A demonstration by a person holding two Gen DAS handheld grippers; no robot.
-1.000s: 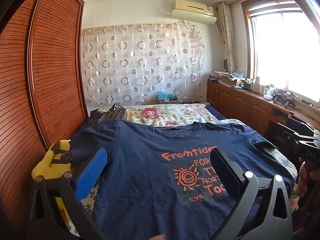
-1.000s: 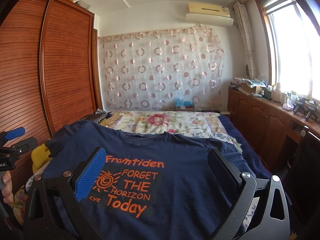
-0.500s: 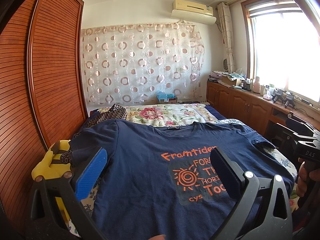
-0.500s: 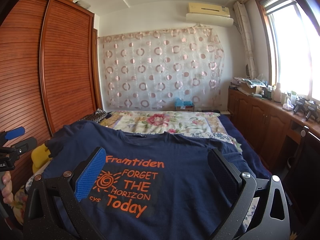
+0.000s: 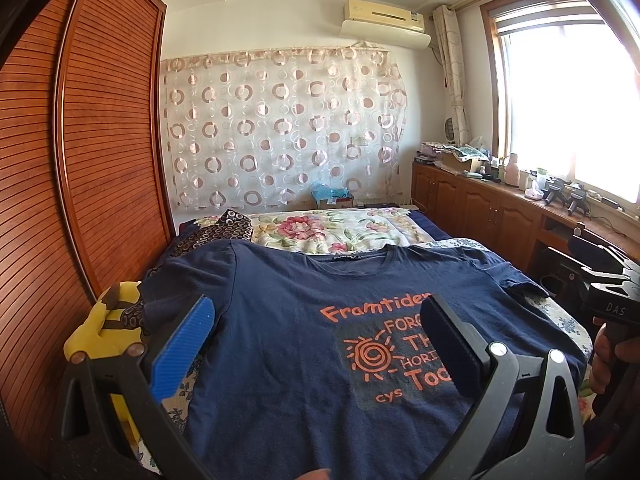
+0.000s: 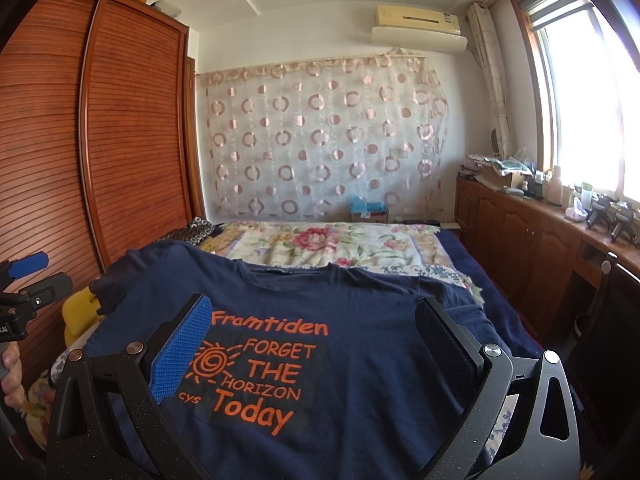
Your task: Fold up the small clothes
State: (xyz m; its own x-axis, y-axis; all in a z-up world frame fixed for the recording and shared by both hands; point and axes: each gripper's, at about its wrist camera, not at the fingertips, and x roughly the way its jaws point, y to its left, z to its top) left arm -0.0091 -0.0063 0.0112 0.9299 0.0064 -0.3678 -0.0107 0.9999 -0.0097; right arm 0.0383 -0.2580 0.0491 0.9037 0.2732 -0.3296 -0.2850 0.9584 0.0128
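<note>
Across the near half of the bed [image 5: 560,312] a navy T-shirt [image 5: 288,320] lies spread flat, front up, its neckline at the far edge and its orange print reading "Framtiden FORGET THE HORIZON Today" facing the cameras. Nothing has changed since the earlier frames: the shirt keeps the same outline, with the same small bunching at its left sleeve, and both views sit where they sat a second ago.

The left hand-held gripper [image 5: 316,344] hovers above the shirt's near left part, its jaws spread wide and empty, the blue pad on the left and the black pad on the right framing the sun motif. The right hand-held gripper [image 6: 316,348] hangs likewise released over the near right part, its two pads either side of the printed words, holding nothing. Neither visibly touches the cloth.

Left of the shirt, a yellow plush toy [image 5: 100,332] lies between the bed edge and the slatted wooden wardrobe [image 5: 80,160], just beside the bunched sleeve. Farther back, a floral quilt [image 5: 320,228] covers the far half of the bed, and a circle-patterned curtain [image 5: 280,128] hangs on the far wall.
</note>
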